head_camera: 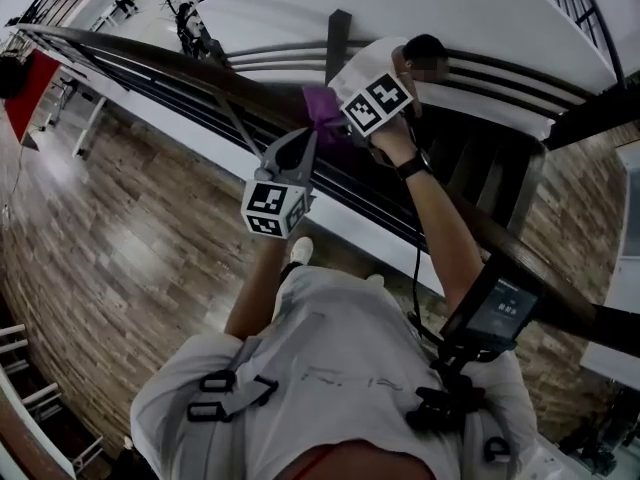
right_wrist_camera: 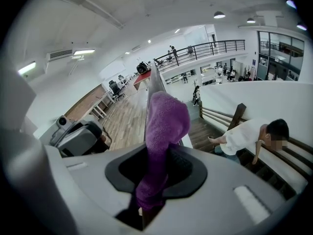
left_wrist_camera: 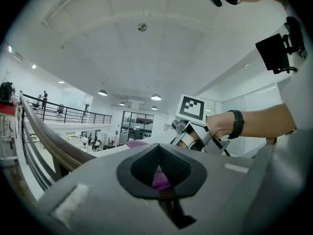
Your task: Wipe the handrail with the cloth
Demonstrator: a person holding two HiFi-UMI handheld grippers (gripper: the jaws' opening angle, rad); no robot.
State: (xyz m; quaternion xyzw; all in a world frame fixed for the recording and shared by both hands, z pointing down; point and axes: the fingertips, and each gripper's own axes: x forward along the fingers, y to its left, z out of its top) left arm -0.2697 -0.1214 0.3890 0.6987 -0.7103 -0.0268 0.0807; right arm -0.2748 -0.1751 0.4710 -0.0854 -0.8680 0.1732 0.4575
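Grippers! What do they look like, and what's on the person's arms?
The left gripper and right gripper are grey, with dark dotted pads set in a dark hollow. Each carries a white cube with black square markers. The person wears a white short-sleeved shirt and a black wristband on the right arm, where a thin black cable runs down.

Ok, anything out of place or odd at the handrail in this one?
Nothing spilled, damaged or askew. The one slight oddity: the purple cloth is bunched into a wad, pinched by both the right claw and the left claw at once, at the wooden handrail, rather than spread flat along it.
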